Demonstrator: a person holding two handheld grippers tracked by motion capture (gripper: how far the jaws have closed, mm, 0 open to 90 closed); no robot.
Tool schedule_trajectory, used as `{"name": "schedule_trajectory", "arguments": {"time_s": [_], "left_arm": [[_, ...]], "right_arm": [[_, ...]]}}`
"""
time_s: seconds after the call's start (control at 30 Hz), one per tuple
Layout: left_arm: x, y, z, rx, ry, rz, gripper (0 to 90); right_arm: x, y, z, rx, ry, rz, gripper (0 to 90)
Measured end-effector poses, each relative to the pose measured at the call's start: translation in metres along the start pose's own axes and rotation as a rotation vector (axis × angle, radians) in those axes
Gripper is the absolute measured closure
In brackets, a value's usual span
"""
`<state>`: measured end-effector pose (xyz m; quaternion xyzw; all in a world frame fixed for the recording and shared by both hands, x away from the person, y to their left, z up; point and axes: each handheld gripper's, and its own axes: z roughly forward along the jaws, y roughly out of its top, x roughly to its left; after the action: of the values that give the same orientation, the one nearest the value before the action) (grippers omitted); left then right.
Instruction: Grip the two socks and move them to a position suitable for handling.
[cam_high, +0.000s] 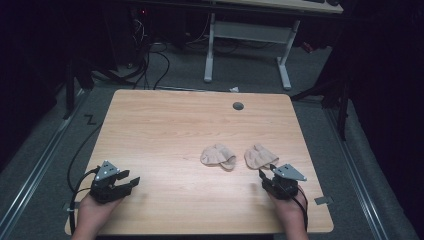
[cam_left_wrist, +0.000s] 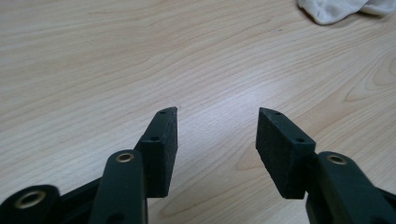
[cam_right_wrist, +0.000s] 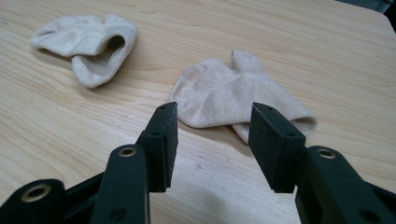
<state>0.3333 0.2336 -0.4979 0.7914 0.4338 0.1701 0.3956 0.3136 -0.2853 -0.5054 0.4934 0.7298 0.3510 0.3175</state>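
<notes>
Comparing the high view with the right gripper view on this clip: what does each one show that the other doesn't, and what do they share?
High view alone: the left gripper open near the table's near left corner, both hands, the grommet hole, the floor cables and the desk frame beyond. Right gripper view alone: the right gripper close up, jaws open, aimed at the nearer sock, whose knit texture is readable. Shared: both beige socks, the farther sock included, lying apart on the wooden table.
</notes>
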Motion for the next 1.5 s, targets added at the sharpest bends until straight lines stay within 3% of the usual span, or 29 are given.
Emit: {"name": "schedule_trajectory", "arguments": {"time_s": [0.13, 0.2, 0.4, 0.57, 0.83, 0.97, 1.1, 1.2, 1.43, 1.5], "left_arm": [[0.006, 0.000, 0.004, -0.025, -0.001, -0.044, 45.8], [0.008, 0.000, 0.008, -0.008, 0.014, -0.044, 43.2], [0.011, 0.003, 0.013, -0.017, 0.009, -0.054, 39.8], [0.012, 0.002, 0.013, -0.014, 0.011, -0.056, 39.6], [0.012, -0.001, 0.008, -0.020, 0.011, -0.061, 39.6], [0.009, 0.000, 0.008, -0.011, 0.019, -0.067, 44.2], [0.008, 0.002, 0.012, 0.019, 0.018, -0.063, 44.2], [0.006, 0.001, 0.018, 0.045, 0.049, -0.040, 41.1], [0.002, 0.001, 0.017, 0.028, 0.066, 0.002, 39.7], [0.003, 0.000, 0.016, 0.024, 0.065, -0.009, 42.7]], "right_arm": [[0.000, 0.000, 0.001, -0.001, 0.000, 0.011, 54.3], [0.000, 0.000, 0.000, 0.011, 0.019, 0.022, 58.4], [-0.005, -0.003, -0.005, 0.022, -0.033, 0.029, 62.0], [-0.008, -0.001, -0.005, 0.021, -0.040, 0.033, 67.3], [-0.009, 0.009, -0.002, -0.006, -0.025, 0.017, 77.3], [-0.011, 0.018, -0.001, -0.024, -0.002, 0.004, 83.3], [-0.015, 0.027, 0.008, -0.008, 0.011, 0.012, 87.8], [-0.022, 0.036, 0.026, 0.028, 0.025, 0.020, 89.9], [-0.028, 0.041, 0.051, 0.092, 0.022, 0.022, 89.8], [-0.029, 0.041, 0.054, 0.098, 0.020, 0.031, 89.6]]}}
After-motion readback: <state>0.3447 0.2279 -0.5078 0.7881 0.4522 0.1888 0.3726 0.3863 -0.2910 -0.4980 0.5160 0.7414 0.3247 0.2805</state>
